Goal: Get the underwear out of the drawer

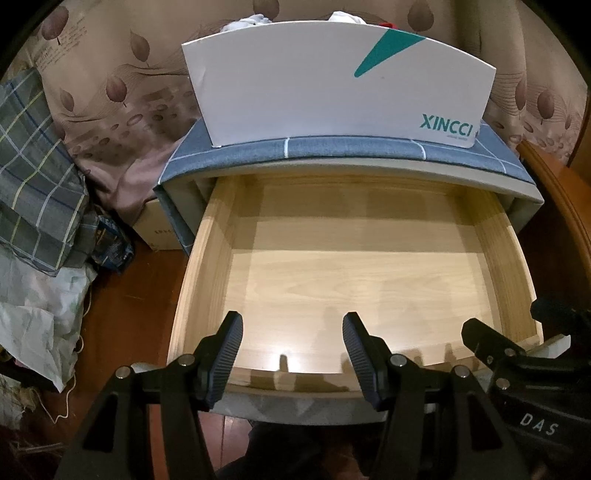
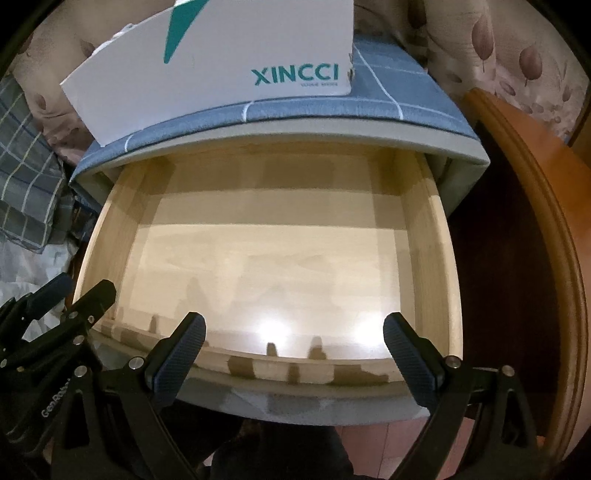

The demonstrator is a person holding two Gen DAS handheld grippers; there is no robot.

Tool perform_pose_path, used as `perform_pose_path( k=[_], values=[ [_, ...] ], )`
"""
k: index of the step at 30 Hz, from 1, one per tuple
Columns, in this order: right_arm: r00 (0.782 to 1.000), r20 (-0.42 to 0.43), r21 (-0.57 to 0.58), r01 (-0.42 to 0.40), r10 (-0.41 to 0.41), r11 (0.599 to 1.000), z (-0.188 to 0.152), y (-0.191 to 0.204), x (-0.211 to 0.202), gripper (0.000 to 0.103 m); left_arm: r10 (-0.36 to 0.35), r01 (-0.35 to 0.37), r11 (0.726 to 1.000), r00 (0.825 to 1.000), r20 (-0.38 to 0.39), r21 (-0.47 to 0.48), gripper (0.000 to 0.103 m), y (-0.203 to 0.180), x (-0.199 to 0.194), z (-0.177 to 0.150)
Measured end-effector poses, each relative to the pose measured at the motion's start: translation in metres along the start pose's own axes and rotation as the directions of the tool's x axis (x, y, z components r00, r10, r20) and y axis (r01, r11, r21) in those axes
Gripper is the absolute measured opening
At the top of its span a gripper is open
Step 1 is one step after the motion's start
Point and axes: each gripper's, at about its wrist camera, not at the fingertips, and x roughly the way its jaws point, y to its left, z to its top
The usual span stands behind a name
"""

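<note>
The pale wooden drawer [image 1: 207,258] [image 2: 439,240] stands pulled out of a small cabinet, and its bare floor shows no underwear. My left gripper [image 1: 292,321] hovers over the drawer's front edge, open, with nothing between its fingers. My right gripper [image 2: 294,319] hangs beside it over the same edge, jaws spread wide and empty. On top of the cabinet a white XINCCI box [image 1: 314,85] [image 2: 221,74] stands, with white cloth [image 1: 240,20] and a bit of red fabric [image 1: 386,25] peeking over its rim. Its inside is hidden.
A blue checked cloth [image 1: 332,149] covers the cabinet top. A plaid fabric pile [image 1: 33,177] and plastic bags [image 1: 33,317] lie on the floor to the left. A curved wooden board [image 2: 535,221] stands at the right. A leaf-patterned curtain [image 1: 122,92] hangs behind.
</note>
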Motion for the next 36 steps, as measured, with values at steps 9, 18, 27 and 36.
perform_pose_path(
  k=[9, 18, 27, 36],
  values=[
    [1.0, -0.01, 0.004, -0.005, 0.005, 1.0, -0.0016, -0.0013, 0.0016, 0.096, 0.008, -0.008, 1.0, 1.0, -0.002, -0.003, 0.058, -0.001, 0.0009, -0.0005],
    [1.0, -0.016, -0.011, 0.011, -0.011, 1.0, -0.0011, 0.0009, 0.0029, 0.096, 0.007, -0.007, 1.0, 1.0, -0.007, -0.008, 0.058, -0.0004, 0.0015, -0.0013],
    [1.0, -0.027, -0.013, 0.008, -0.009, 1.0, -0.0004, 0.0004, 0.0046, 0.096, 0.01, -0.01, 1.0, 1.0, -0.009, -0.012, 0.058, 0.0012, 0.0018, -0.0015],
    [1.0, -0.029, -0.016, 0.011, -0.011, 1.0, -0.0005, 0.0011, 0.0052, 0.096, 0.013, -0.013, 1.0, 1.0, -0.009, -0.014, 0.058, 0.0015, 0.0014, -0.0016]
  ],
)
